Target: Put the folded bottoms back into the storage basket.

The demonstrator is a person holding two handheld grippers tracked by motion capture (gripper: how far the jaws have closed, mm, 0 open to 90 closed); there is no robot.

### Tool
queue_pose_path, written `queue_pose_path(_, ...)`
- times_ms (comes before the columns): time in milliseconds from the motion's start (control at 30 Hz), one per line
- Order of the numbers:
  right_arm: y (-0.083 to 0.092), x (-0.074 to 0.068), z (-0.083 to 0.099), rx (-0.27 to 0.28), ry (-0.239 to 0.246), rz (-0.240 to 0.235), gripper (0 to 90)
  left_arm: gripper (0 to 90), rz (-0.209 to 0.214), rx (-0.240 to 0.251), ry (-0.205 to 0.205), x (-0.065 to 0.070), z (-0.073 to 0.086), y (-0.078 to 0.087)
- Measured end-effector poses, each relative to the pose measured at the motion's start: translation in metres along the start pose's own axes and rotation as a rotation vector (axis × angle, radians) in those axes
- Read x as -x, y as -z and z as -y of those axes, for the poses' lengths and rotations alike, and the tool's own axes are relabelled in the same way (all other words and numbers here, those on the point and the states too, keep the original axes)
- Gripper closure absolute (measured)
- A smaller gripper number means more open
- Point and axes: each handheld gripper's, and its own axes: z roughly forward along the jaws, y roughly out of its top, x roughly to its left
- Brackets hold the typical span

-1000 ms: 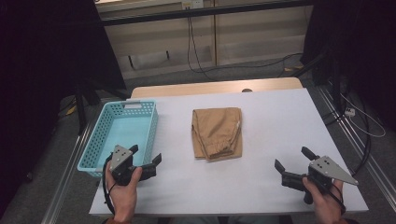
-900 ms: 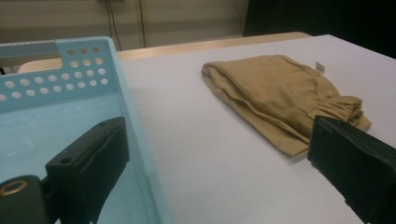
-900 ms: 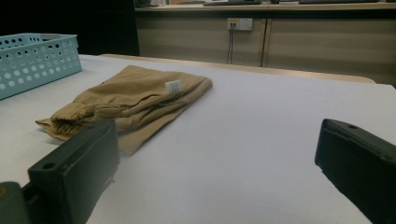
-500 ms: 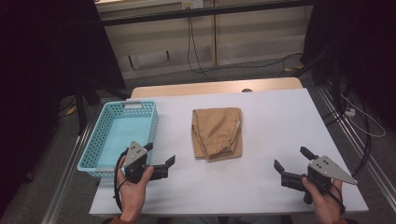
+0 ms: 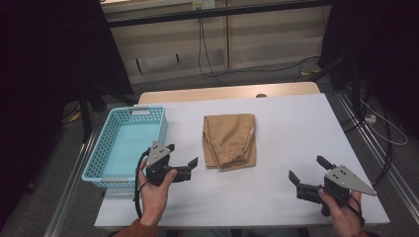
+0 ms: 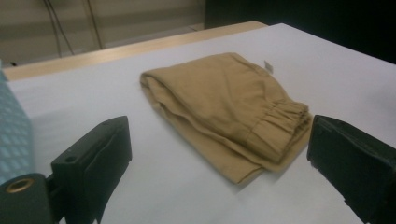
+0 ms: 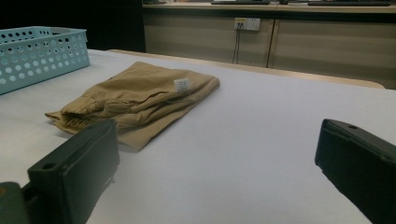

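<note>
Left tongs [image 5: 182, 158] moved nearer folded shorts [image 5: 230, 140]; both tongs spread, right tongs [image 5: 306, 174] unmoved.

My left gripper [image 5: 182, 155] sits raised in my left hand [image 5: 154, 190], jaws spread wide. My right gripper [image 5: 309, 174] hangs low at the right, jaws equally apart.

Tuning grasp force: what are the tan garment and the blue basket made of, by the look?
Tan garment: soft woven cloth, likely cotton, matte; it folds limply, has a gathered elastic waistband and a small sewn label. Blue basket: rigid moulded plastic by the look, slightly glossy, its walls a regular grid of punched holes.
</note>
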Motion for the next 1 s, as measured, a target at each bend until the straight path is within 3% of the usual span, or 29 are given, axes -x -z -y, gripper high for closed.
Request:
queue_pose_path(233, 0.000, 0.000, 0.000, -0.002, 0.002, -0.002, 0.0, 6.7, 0.001, -0.024, 0.007, -0.001, -0.008, -0.016)
queue_pose_path(333, 0.000, 0.000, 0.000, -0.002, 0.002, -0.002, 0.0, 6.7, 0.036, -0.075, 0.029, 0.000, -0.011, -0.024)
queue_pose_path(467, 0.000, 0.000, 0.000, -0.003, 0.002, -0.003, 0.0, 6.7, 0.039, -0.085, 0.021, 0.002, -0.015, -0.031)
queue_pose_path(567, -0.001, 0.000, 0.000, -0.002, 0.003, -0.003, 0.0, 6.6, 0.068, -0.091, 0.032, 0.001, -0.019, -0.036)
queue_pose_path(633, -0.001, 0.000, 0.000, -0.003, 0.001, -0.005, 0.0, 6.7, 0.059, -0.091, 0.021, 0.001, -0.021, -0.040)
queue_pose_path(733, -0.001, 0.000, 0.000, -0.003, 0.002, -0.006, 0.0, 6.7, 0.063, -0.085, 0.052, -0.003, -0.024, -0.045)
queue_pose_path(933, 0.000, 0.000, 0.000, -0.002, 0.003, -0.005, 0.0, 7.1, 0.061, -0.100, 0.072, -0.005, -0.027, -0.054)
queue_pose_path(1000, 0.000, -0.001, 0.000, -0.003, 0.004, -0.006, 0.0, 7.2, 0.055, -0.104, 0.054, -0.006, -0.028, -0.057)
